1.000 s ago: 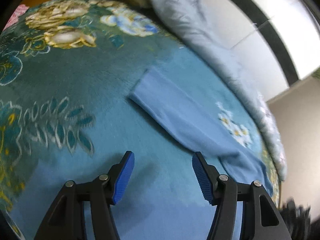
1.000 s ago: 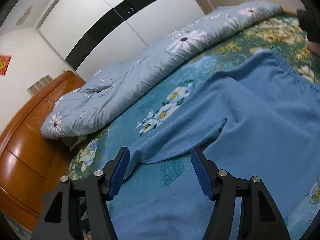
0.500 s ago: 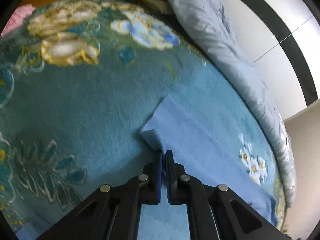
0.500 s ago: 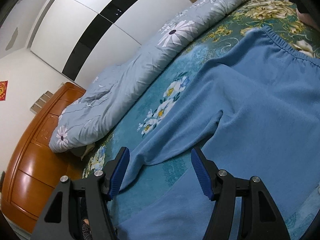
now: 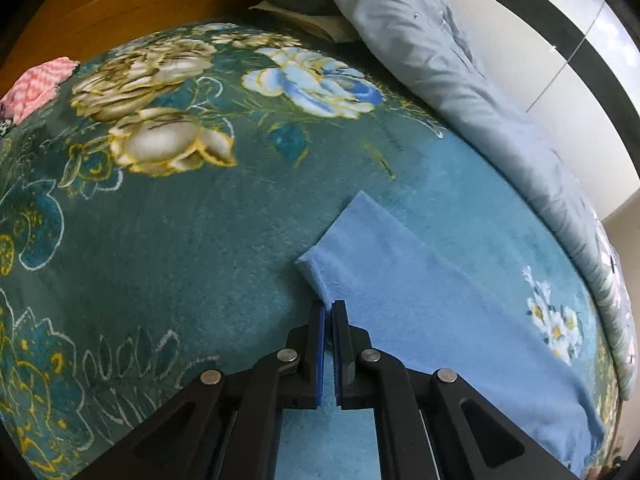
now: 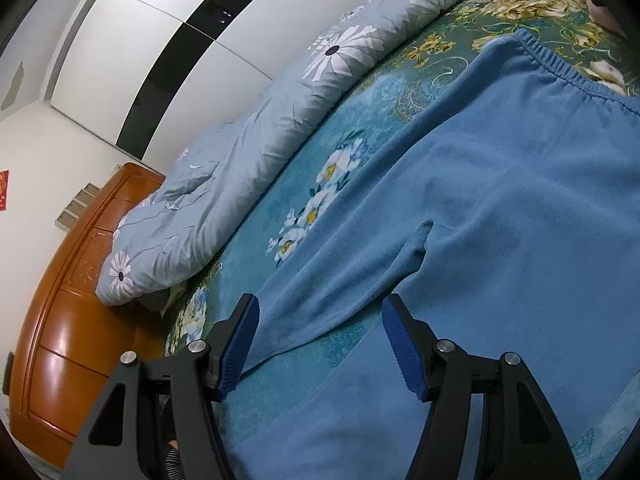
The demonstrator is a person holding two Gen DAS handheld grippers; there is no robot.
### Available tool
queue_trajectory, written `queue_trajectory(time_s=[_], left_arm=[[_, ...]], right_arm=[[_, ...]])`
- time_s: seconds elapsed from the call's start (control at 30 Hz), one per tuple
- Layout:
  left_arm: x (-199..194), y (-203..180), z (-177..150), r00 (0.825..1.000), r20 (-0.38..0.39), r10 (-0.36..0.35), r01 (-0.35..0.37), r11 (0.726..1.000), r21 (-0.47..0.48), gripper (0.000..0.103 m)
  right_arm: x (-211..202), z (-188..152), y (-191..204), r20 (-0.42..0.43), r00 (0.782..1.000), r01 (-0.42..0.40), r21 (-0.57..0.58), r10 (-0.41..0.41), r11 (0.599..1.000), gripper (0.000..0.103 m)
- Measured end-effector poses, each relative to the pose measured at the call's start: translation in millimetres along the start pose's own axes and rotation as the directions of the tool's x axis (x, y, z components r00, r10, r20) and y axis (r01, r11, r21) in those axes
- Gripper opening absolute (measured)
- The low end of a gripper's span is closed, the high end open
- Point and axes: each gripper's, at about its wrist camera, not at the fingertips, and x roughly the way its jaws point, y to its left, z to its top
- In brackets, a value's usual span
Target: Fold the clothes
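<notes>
Light blue fleece trousers [image 6: 500, 208] lie spread on a teal flowered blanket [image 5: 168, 248] on a bed. In the left wrist view one trouser leg [image 5: 420, 300] runs off to the right, and my left gripper [image 5: 329, 307] is shut on the hem at its near corner. In the right wrist view the elastic waistband [image 6: 560, 66] lies at the far right and the crotch near the middle. My right gripper [image 6: 320, 316] is open and empty, held above the far trouser leg near the crotch.
A rolled pale blue daisy-print duvet [image 6: 248, 152] lies along the far side of the bed. A wooden headboard [image 6: 68, 320] stands at the left. A pink-and-white cloth [image 5: 36, 88] lies near the headboard. White and black wardrobe doors [image 6: 168, 20] stand behind.
My left gripper moved down to the trouser leg's end and went from open to shut on its hem. The right gripper stayed open and shifted only slightly.
</notes>
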Motion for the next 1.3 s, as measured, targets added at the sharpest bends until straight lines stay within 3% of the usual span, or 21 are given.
queue_trajectory(time_s=[0.23, 0.3, 0.37, 0.5, 0.63, 0.73, 0.77, 0.8, 0.9, 0.97, 1.1, 1.2, 1.3], left_arm=[[-15, -16, 10, 0.996, 0.086, 0.037, -0.043, 0.996, 0.072, 0.004], [-9, -10, 11, 0.994, 0.078, 0.080, -0.085, 0.995, 0.055, 0.004], [0, -1, 10, 0.996, 0.042, 0.082, -0.083, 0.996, 0.027, 0.004], [3, 7, 5, 0.999, 0.020, 0.039, -0.040, 0.999, 0.018, 0.007], [-24, 20, 1, 0.999, 0.013, -0.037, 0.037, 0.999, -0.030, 0.009], [-47, 32, -2, 0.995, 0.011, -0.098, 0.098, 0.993, -0.071, 0.025], [-54, 36, -3, 0.993, 0.011, -0.118, 0.118, 0.989, -0.084, 0.037], [-65, 40, -6, 0.991, 0.022, -0.134, 0.135, 0.987, -0.089, 0.042], [-105, 57, -26, 0.981, 0.069, -0.183, 0.189, 0.977, -0.096, 0.057], [-116, 71, -44, 0.979, 0.070, -0.193, 0.200, 0.974, -0.109, 0.060], [-124, 95, -78, 0.981, 0.053, -0.187, 0.193, 0.972, -0.133, 0.061], [-131, 114, -104, 0.982, 0.040, -0.183, 0.187, 0.971, -0.150, 0.061], [-137, 133, -130, 0.984, 0.026, -0.179, 0.181, 0.969, -0.167, 0.061]], right_arm=[[1, 1, -1, -0.004, 1.000, -0.003, 0.004, 0.003, 1.000, 0.065], [1, 1, -1, -0.005, 1.000, -0.005, 0.007, 0.005, 1.000, 0.065], [0, 1, -1, -0.005, 1.000, -0.006, 0.006, 0.006, 1.000, 0.065], [-1, 1, 1, -0.004, 1.000, -0.014, 0.001, 0.014, 1.000, 0.065], [-2, 6, -2, 0.001, 1.000, -0.026, 0.011, 0.026, 1.000, 0.065], [-8, 21, -18, 0.031, 0.999, -0.021, 0.055, 0.020, 0.998, 0.065], [-13, 26, -26, 0.050, 0.999, -0.013, 0.084, 0.009, 0.996, 0.065], [-17, 30, -35, 0.069, 0.998, -0.007, 0.112, -0.001, 0.994, 0.065], [-38, 41, -61, 0.141, 0.990, 0.001, 0.196, -0.030, 0.981, 0.065], [-53, 46, -74, 0.193, 0.980, 0.008, 0.218, -0.051, 0.976, 0.065], [-75, 52, -85, 0.232, 0.970, 0.030, 0.204, -0.078, 0.979, 0.065], [-96, 53, -98, 0.263, 0.964, -0.027, 0.238, -0.038, 0.971, 0.065], [-124, 51, -110, 0.318, 0.947, -0.020, 0.216, -0.051, 0.976, 0.065]])
